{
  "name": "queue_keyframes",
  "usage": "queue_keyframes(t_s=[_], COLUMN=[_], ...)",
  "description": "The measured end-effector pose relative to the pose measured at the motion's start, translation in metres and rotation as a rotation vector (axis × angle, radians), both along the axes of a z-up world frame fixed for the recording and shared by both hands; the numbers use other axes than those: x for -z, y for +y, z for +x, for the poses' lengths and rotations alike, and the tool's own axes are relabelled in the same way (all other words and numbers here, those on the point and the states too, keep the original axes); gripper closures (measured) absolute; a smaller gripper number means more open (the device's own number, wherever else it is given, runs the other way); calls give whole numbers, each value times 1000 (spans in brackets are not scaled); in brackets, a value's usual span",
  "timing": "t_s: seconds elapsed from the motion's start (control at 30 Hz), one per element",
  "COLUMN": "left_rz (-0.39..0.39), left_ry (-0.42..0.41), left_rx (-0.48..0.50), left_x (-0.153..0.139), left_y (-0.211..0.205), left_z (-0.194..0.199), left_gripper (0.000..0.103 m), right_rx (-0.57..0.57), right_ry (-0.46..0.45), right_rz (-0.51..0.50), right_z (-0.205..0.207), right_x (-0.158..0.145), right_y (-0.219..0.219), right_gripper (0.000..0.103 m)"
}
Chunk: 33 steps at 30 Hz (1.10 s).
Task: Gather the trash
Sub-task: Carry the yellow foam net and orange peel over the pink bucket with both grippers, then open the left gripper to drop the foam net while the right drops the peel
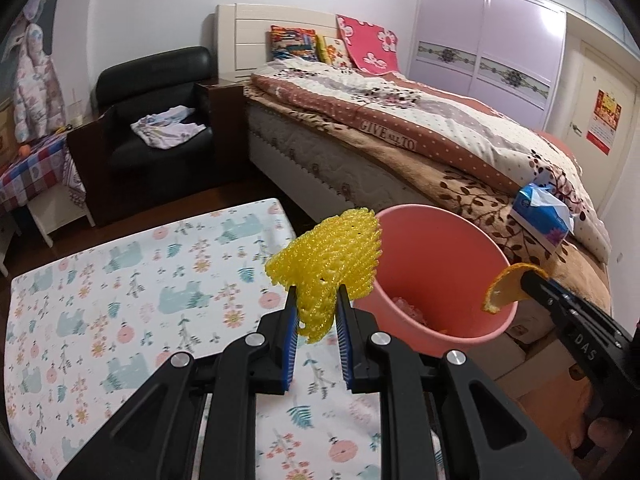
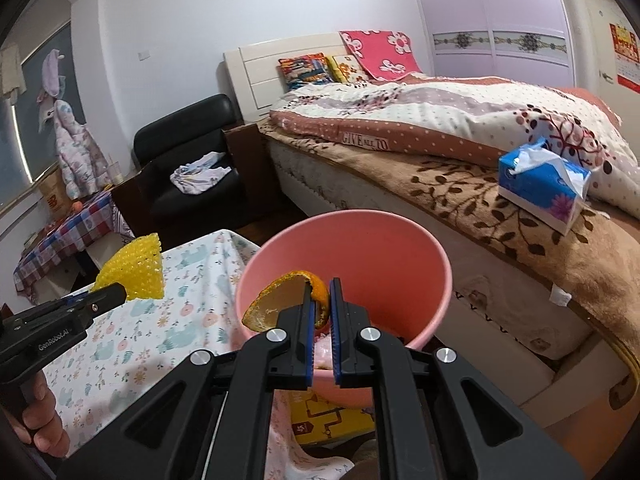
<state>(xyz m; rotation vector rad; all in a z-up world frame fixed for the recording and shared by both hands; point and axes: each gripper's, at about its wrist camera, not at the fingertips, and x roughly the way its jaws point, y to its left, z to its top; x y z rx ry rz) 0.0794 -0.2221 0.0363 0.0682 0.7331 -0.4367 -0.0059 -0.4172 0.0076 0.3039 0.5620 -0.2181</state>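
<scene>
My left gripper [image 1: 316, 300] is shut on a yellow foam fruit net [image 1: 328, 264] and holds it just left of the pink bin's [image 1: 452, 248] rim. My right gripper [image 2: 320, 296] is shut on an orange peel [image 2: 280, 300] and holds it over the bin's [image 2: 384, 248] opening. The net also shows in the right wrist view [image 2: 134, 272], and the peel in the left wrist view [image 1: 504, 284]. Some pale trash [image 1: 408, 310] lies inside the bin.
A table with a floral cloth [image 1: 120, 300] lies left of the bin. A bed [image 1: 400, 120] with a blue tissue pack [image 1: 540, 216] stands behind and to the right. A black armchair [image 1: 160, 120] stands at the back. Cardboard boxes [image 2: 332, 420] sit under the bin.
</scene>
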Motion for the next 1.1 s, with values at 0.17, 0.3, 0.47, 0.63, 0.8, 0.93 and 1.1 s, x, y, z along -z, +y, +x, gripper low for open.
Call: queue_keyframes(t_s=[0.17,0.3,0.47,0.63,0.8,0.93,1.1], left_rz=[3,-4,2,14,30,46,63], left_ry=[5,23,33,48,66,76,83], left_rx=[33,62,93,119,135,145,156], left_x=[2,5,10,17,27,35,43], left_y=[-19,-34,-53,-69,-84,-95,-107], left_z=[5,9,11,15,20,24,26], left_gripper=[86,86,86,86,86,86,86], right_rx=[17,31,45,59,65,66,71], right_ry=[14,24,35,45,52,58,62], right_rz=[12,22,32,41,49,55,60], right_z=[0,2,3,6,6,8,9], right_x=[8,15,21,27,32,35,38], right_y=[-8,-17,-25,-34,-41,-46,-51], right_gripper=[96,96,96,96,96,96,96])
